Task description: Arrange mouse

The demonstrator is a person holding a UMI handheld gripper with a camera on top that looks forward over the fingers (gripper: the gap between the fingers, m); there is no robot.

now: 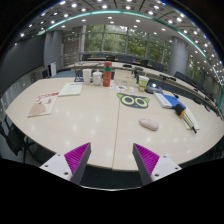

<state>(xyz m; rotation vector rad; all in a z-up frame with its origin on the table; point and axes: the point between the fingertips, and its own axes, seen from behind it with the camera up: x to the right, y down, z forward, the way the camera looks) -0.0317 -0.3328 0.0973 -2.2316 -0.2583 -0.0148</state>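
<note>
A small pale mouse (pixel 149 124) lies on the white table (pixel 90 120), ahead of my fingers and a little to the right, well beyond them. My gripper (pixel 111 158) is open and empty, held above the table's near edge. Its two fingers (pixel 148 161) with magenta pads stand wide apart, with nothing between them.
A dark patterned mat (pixel 133 101) lies beyond the mouse. A blue book and a yellow tool (pixel 172 103) are to the right. Papers (pixel 45 104) lie at the left. Bottles and cups (pixel 103 76) stand at the far side. Chairs and windows are behind.
</note>
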